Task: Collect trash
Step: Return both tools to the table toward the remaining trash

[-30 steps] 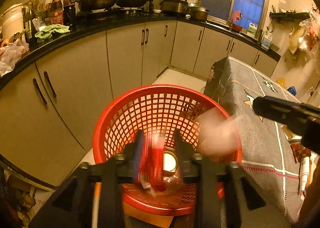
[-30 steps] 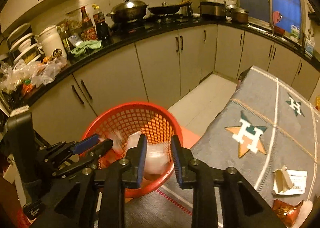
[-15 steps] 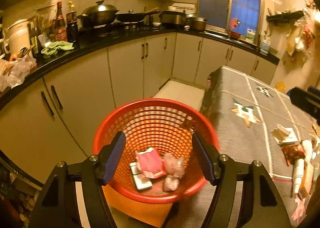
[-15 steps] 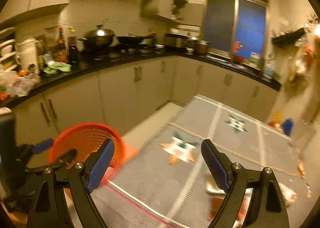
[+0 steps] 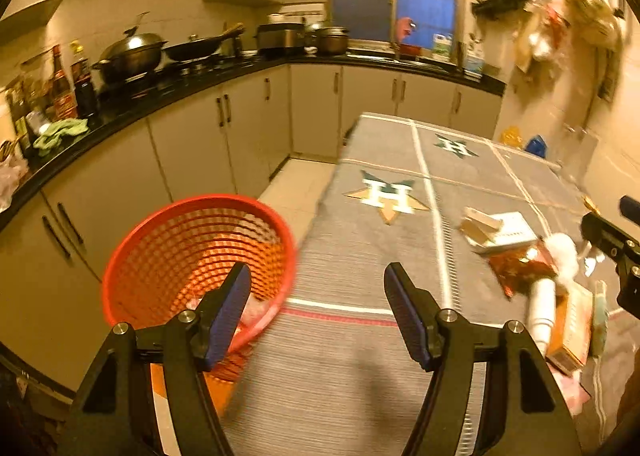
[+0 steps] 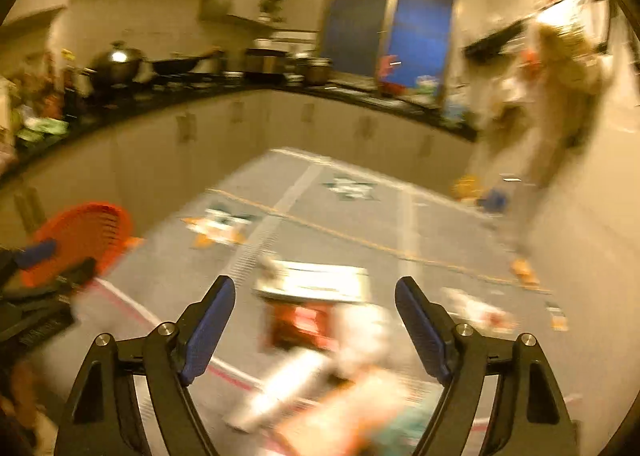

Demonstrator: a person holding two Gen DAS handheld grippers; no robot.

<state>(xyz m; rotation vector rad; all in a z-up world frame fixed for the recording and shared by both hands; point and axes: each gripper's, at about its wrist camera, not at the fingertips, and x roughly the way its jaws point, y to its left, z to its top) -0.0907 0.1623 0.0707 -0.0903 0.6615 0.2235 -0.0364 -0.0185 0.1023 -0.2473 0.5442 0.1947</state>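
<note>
Your left gripper stands with its jaws wide and nothing between them, over the near edge of the grey tablecloth, with the red mesh basket just off the table's left corner. Some pale and pink trash lies in the basket's bottom (half hidden behind your left finger).

Your right gripper has jaws spread wide too; they have just been opening and then eased in a little, and they are empty. Beyond them, on the cloth, lies the remaining trash: a flat white carton, a red foil wrapper, a white tube and a crumpled white wad (all blurred in that view). The left wrist view shows the same pile near the table's right side, with your right gripper at the frame edge.
</note>
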